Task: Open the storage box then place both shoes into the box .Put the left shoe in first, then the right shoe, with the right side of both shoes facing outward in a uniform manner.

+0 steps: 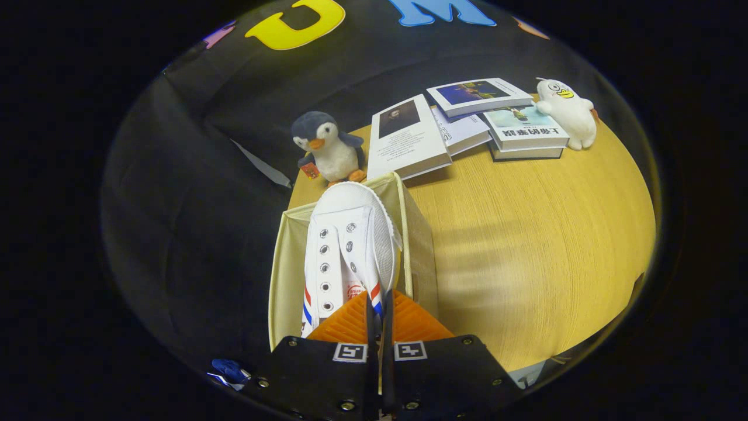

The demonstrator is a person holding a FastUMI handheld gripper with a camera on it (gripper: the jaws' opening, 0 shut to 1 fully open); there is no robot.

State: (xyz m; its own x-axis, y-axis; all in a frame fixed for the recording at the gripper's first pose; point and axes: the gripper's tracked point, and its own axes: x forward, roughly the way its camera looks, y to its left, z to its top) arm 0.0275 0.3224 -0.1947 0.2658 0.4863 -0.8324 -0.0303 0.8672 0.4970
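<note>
A white canvas shoe (345,245) with red and blue stripes hangs just ahead of my fingers, toe pointing away. My gripper (378,310) is shut on the shoe's side wall near the heel opening, both fingers pressed on the thin edge. Under the shoe stands the beige fabric storage box (418,245), open at the top, at the near left part of the wooden table (526,245). The shoe is over the box's opening and hides most of its inside, so I cannot tell whether another shoe lies in there.
A plush penguin (328,149) stands just beyond the box. Several books (467,126) lie at the back of the table, with a white plush duck (567,111) beside them. The table's edge runs left of the box.
</note>
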